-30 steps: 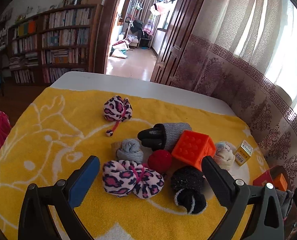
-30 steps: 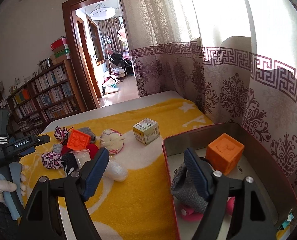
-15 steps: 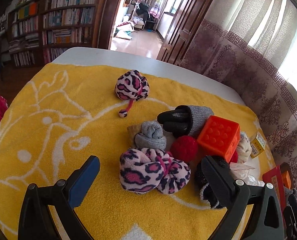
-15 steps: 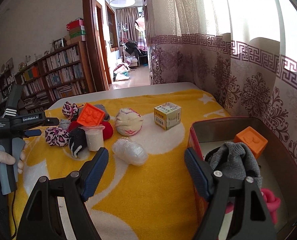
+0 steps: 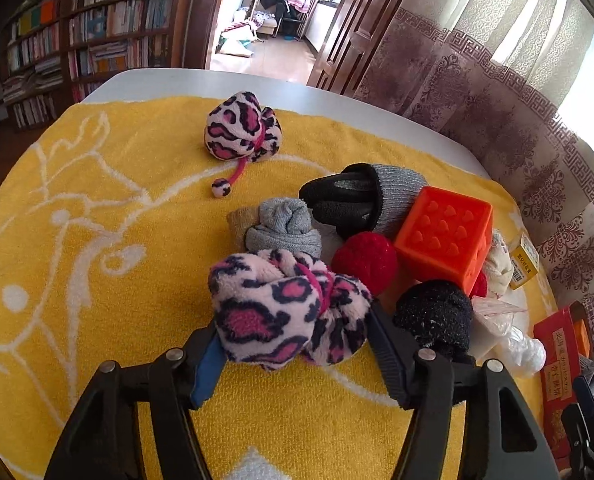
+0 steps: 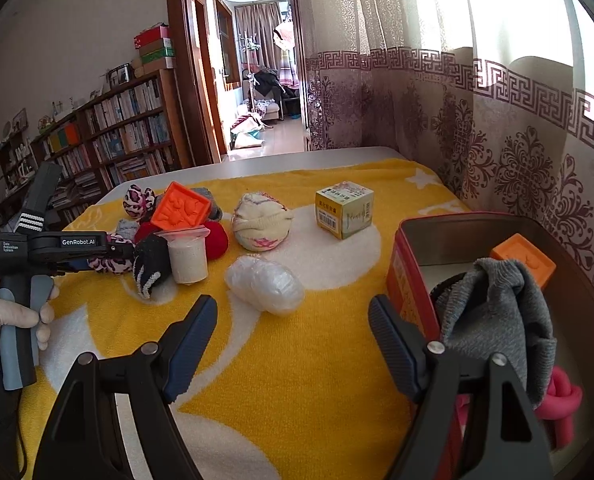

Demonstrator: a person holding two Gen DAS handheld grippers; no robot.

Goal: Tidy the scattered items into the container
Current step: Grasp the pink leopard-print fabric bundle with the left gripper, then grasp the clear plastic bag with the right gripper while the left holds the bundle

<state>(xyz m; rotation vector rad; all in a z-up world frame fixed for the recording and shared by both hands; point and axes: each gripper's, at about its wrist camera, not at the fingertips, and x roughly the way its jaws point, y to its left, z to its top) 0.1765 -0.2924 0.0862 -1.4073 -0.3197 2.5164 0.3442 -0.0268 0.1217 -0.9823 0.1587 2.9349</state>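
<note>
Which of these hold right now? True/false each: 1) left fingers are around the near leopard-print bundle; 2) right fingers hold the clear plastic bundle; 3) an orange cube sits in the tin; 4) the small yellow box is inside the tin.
1) True: the left gripper has just been closing, its fingers pressing the leopard-print bundle.
2) False: the right gripper is open and empty; the clear plastic bundle lies ahead on the yellow towel.
3) True: orange cube in the tin.
4) False: the yellow box stands on the towel.
</note>
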